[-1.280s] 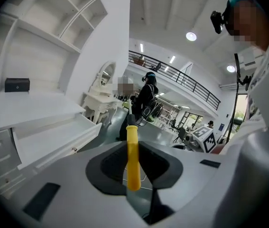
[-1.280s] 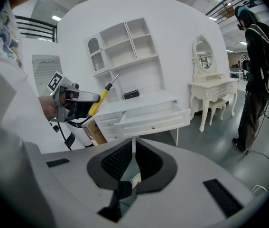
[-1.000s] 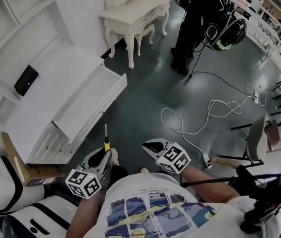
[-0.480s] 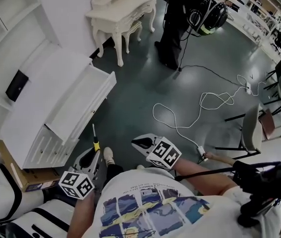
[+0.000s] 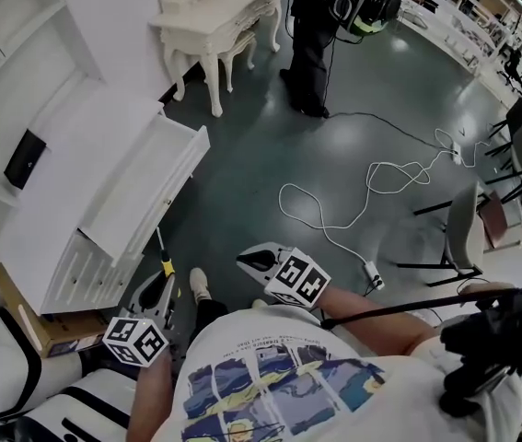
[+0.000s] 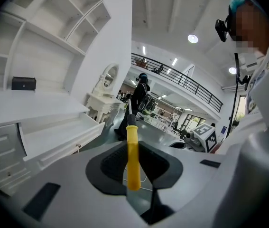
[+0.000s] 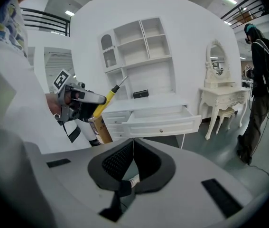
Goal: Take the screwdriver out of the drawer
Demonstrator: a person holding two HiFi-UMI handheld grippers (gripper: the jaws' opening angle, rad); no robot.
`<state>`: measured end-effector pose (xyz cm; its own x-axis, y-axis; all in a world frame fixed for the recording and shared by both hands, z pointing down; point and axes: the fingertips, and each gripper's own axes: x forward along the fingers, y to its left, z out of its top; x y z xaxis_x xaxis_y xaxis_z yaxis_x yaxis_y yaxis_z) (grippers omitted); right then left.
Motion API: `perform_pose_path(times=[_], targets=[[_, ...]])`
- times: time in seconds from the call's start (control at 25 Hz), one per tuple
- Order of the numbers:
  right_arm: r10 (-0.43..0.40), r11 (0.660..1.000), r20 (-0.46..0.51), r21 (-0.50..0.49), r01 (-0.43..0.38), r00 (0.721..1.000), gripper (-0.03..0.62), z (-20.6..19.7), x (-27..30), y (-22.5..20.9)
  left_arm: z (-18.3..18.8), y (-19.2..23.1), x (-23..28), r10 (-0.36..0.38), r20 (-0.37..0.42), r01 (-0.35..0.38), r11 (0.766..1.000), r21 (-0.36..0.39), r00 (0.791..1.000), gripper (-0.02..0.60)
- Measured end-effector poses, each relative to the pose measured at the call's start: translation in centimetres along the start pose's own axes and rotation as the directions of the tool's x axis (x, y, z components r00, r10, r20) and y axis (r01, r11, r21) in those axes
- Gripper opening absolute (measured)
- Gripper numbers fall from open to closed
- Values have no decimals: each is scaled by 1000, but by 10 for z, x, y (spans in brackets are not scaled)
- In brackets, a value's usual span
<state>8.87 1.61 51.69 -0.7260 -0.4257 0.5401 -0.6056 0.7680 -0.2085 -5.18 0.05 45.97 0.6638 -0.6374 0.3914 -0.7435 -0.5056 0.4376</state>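
Near the open drawer (image 5: 141, 191), left tongs (image 5: 163, 280) clamp the screwdriver (image 5: 164, 258); right tongs (image 5: 246, 258) sit closed.

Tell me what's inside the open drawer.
The drawer shows only bare white bottom; its back part under the desktop is hidden. The screwdriver is out, in the left gripper.

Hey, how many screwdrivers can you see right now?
1. The yellow-handled screwdriver is clamped in the left gripper, held clear of the open drawer. None shows inside that drawer, but the closed drawers could hide others.
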Motion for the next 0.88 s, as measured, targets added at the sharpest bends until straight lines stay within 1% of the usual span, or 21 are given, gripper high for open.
perform_pose_path(times=[0.64,0.88], targets=[[9,1000,-23,-8,-10,1000,25,-1,11,0,-3,18,1,22,1,-22,1000,-19,1000,82],[25,1000,-28,-7,-26,999,25,2,18,1,-3,25,2,31,-4,-31,999,-25,1000,82]])
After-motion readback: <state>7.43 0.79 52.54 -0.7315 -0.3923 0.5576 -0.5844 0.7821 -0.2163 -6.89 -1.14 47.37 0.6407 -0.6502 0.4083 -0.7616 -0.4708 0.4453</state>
